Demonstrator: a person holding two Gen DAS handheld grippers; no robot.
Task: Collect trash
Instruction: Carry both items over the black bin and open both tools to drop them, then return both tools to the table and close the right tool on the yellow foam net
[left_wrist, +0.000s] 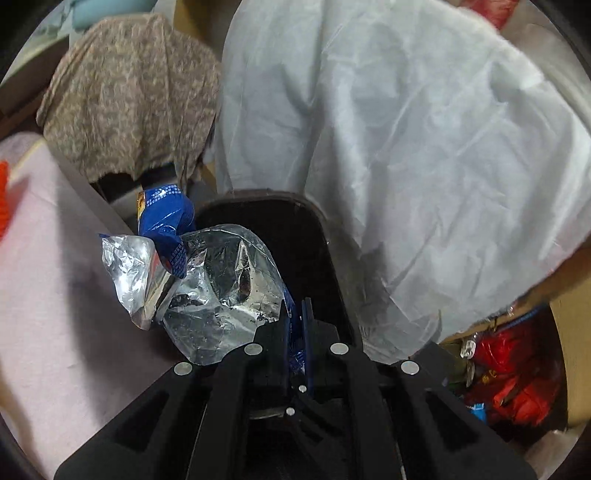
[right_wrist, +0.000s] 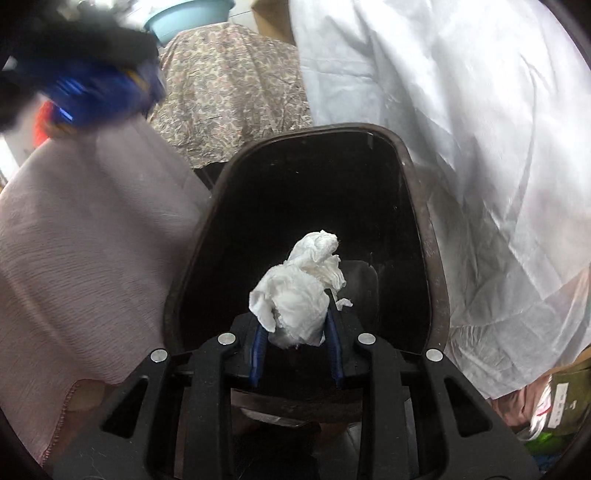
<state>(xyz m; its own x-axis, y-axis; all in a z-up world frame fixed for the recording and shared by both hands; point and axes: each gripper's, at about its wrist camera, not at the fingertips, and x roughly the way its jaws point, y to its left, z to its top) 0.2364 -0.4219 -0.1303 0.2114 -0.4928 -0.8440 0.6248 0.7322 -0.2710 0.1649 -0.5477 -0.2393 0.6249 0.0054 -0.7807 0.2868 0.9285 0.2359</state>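
Left gripper (left_wrist: 297, 332) is clamped tight on a foil wrapper (left_wrist: 221, 291); right gripper (right_wrist: 295, 332) squeezes a tissue wad (right_wrist: 299, 295) over the bin (right_wrist: 424, 229).

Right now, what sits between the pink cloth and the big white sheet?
The right wrist view shows the dark plastic bin, open-topped, between the pink cloth and white sheet.
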